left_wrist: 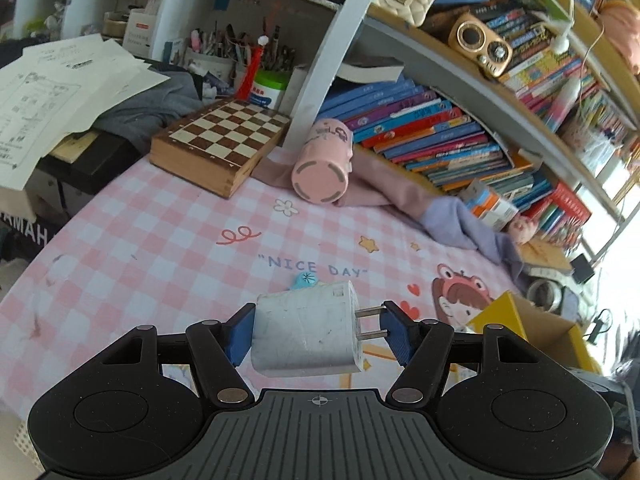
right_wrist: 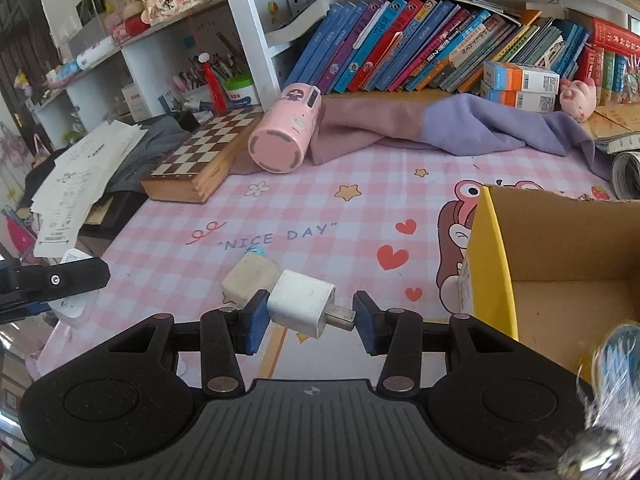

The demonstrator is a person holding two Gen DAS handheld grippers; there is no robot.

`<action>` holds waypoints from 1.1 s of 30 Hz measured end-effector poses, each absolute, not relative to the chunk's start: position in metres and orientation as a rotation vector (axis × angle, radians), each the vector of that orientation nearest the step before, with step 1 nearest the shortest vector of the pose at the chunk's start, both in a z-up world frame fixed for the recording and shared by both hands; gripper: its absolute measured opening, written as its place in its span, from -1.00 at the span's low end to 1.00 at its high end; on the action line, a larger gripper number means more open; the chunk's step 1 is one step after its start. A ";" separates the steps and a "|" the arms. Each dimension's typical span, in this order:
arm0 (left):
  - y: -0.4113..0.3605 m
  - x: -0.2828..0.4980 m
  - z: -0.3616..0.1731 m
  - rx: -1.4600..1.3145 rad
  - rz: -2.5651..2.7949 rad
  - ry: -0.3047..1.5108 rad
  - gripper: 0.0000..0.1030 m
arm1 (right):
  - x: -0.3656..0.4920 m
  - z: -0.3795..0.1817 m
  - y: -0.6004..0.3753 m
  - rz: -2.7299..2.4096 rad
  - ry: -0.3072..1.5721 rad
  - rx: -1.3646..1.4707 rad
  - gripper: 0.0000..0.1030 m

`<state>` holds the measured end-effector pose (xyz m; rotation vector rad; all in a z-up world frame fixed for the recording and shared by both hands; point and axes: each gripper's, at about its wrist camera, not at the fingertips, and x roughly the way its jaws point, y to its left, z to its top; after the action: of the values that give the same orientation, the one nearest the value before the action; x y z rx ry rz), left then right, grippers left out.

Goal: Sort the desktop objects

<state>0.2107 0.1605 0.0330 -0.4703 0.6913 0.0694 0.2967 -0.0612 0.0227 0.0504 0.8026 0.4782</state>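
Left wrist view: the left gripper pinches a big white charger, one pad on its back, the other on its two metal pins. Right wrist view: the right gripper pinches a small white plug the same way. A yellow cardboard box sits at three o'clock. A pink cup lies tipped over at twelve o'clock.

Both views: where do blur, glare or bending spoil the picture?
Left wrist view: the bookshelf curves strongly, and the right edge is washed out by glare. Right wrist view: a blurred dangling object smears the lower right corner; the chargers stay sharp.
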 end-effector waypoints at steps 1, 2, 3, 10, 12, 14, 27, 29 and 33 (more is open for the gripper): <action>0.161 0.207 0.035 -0.476 0.066 0.690 0.29 | 0.294 0.026 -0.062 0.483 0.795 0.048 -0.17; 0.162 0.204 0.037 -0.483 0.062 0.685 0.29 | 0.290 0.029 -0.062 0.491 0.786 0.044 -0.17; 0.163 0.200 0.038 -0.492 0.059 0.679 0.29 | 0.286 0.033 -0.062 0.499 0.775 0.039 -0.17; 0.162 0.178 0.036 -0.567 0.038 0.671 0.29 | 0.259 0.042 -0.061 0.517 0.727 0.017 -0.17; 0.160 0.173 0.035 -0.575 0.026 0.676 0.29 | 0.252 0.044 -0.061 0.516 0.716 0.008 -0.17; 0.159 0.166 0.036 -0.573 0.017 0.669 0.29 | 0.244 0.046 -0.062 0.514 0.709 0.004 -0.17; 0.158 0.097 0.028 -0.615 0.001 0.665 0.29 | 0.169 0.042 -0.067 0.498 0.726 -0.009 -0.17; 0.159 0.085 0.026 -0.627 0.004 0.668 0.29 | 0.154 0.042 -0.069 0.492 0.730 -0.012 -0.17; 0.161 0.062 0.023 -0.650 -0.003 0.666 0.29 | 0.125 0.040 -0.074 0.474 0.734 -0.017 -0.18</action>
<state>0.0616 0.1612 0.0228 -0.6497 0.6662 -0.0026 0.1252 -0.0738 0.0403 -0.0170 0.7342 0.4745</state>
